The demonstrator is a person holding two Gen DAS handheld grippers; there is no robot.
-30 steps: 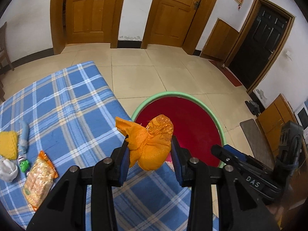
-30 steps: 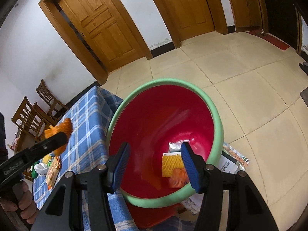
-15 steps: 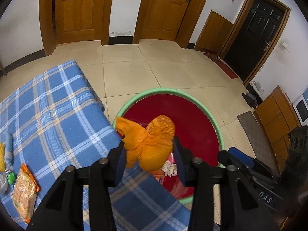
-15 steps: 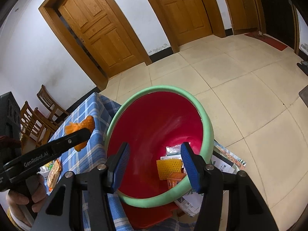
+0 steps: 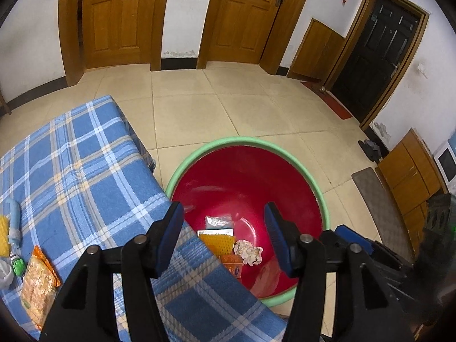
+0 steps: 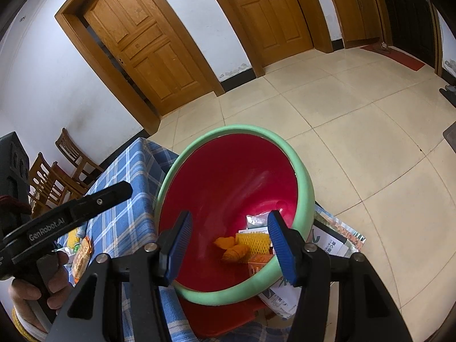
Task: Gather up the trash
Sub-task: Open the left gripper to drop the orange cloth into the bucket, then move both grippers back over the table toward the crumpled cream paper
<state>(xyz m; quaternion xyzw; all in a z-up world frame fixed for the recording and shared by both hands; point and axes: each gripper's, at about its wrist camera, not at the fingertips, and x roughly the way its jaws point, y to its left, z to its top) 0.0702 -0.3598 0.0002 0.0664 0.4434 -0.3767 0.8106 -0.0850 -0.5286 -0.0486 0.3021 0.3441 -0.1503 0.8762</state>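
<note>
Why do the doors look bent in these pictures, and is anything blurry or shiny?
Left wrist view: the fisheye lens bows the wooden doors and darkens the corners; the red basin shows a pale smear of glare. Right wrist view: the door frames lean and curve the same way; the orange wrapper in the basin looks slightly soft, and the basin wall carries whitish sheen.

Basin (image 5: 319, 199): red inside, pale green rim. Tablecloth (image 5: 85, 176): blue plaid with white and tan lines. Crumpled wrapper (image 6: 232, 246) in basin: orange; mesh piece (image 6: 255, 242) beside it: yellow. Gripper pads (image 6: 178, 243): blue on black frames. Doors (image 5: 114, 17): brown wood. Floor (image 5: 199, 108): beige tile.
</note>
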